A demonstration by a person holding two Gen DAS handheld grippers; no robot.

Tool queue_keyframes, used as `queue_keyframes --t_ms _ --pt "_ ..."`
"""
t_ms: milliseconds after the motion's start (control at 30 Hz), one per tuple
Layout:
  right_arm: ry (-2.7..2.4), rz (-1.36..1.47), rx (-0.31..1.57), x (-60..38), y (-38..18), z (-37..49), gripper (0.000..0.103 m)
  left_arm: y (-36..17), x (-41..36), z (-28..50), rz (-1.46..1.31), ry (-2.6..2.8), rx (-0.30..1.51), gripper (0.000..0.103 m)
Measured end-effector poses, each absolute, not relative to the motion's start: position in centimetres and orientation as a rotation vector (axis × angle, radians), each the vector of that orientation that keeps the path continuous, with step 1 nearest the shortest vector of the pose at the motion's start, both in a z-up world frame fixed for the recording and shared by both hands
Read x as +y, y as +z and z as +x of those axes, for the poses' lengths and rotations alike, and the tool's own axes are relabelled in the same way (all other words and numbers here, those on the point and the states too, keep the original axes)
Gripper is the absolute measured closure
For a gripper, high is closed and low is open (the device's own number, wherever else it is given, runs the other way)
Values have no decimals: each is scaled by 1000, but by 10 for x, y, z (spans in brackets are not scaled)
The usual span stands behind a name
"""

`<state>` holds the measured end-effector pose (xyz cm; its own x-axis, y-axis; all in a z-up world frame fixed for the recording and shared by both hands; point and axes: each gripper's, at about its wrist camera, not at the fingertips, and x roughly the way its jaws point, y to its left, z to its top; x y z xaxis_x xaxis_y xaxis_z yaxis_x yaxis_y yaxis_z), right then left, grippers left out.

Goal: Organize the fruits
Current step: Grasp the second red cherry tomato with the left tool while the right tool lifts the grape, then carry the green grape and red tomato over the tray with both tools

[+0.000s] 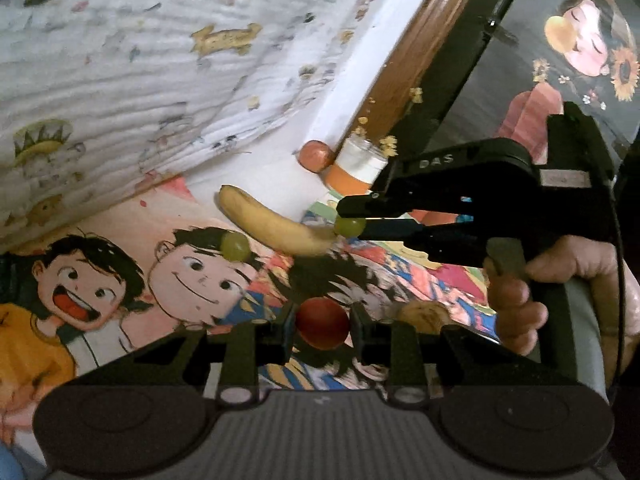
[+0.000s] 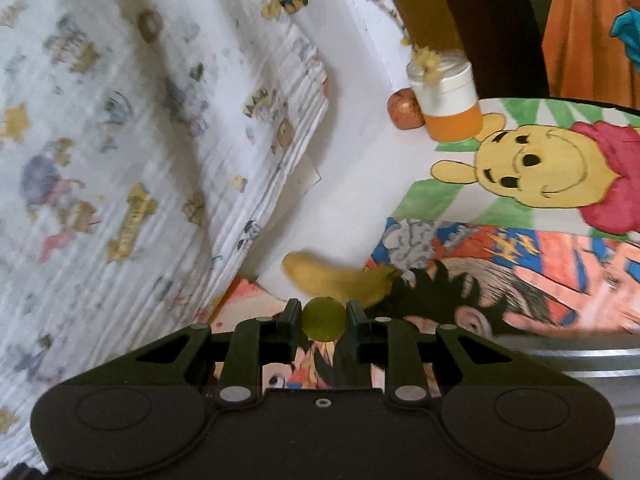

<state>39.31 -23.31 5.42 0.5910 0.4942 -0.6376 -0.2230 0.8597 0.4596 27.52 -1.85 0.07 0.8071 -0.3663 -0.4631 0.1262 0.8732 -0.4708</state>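
**Grippers both loaded, banana lies ahead**

Right gripper (image 2: 323, 322) clenches a green grape (image 2: 323, 319); left gripper (image 1: 322, 322) grasps a red fruit (image 1: 322, 323). Beyond the grape, the banana (image 2: 340, 278) lies crosswise on the surface (image 2: 360, 184), nearer the right hand.

1. A banana (image 1: 276, 228) and a loose green grape (image 1: 235, 246) lay in the way on the cartoon mat (image 1: 120, 280).
2. An orange jar (image 2: 448, 96) and a brown fruit (image 2: 405, 109) crowded the far corner.
3. White surface (image 2: 352, 184) between stood free.
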Motion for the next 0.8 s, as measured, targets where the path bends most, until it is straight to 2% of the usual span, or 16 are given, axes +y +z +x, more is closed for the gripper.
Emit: queue_keyframes --t_ms 400,800 --pt "425 294 758 -308 79 290 77 16 -71 226 -398 -321 581 72" --pt "409 224 722 -347 63 222 77 16 -113 191 -326 -373 596 72"
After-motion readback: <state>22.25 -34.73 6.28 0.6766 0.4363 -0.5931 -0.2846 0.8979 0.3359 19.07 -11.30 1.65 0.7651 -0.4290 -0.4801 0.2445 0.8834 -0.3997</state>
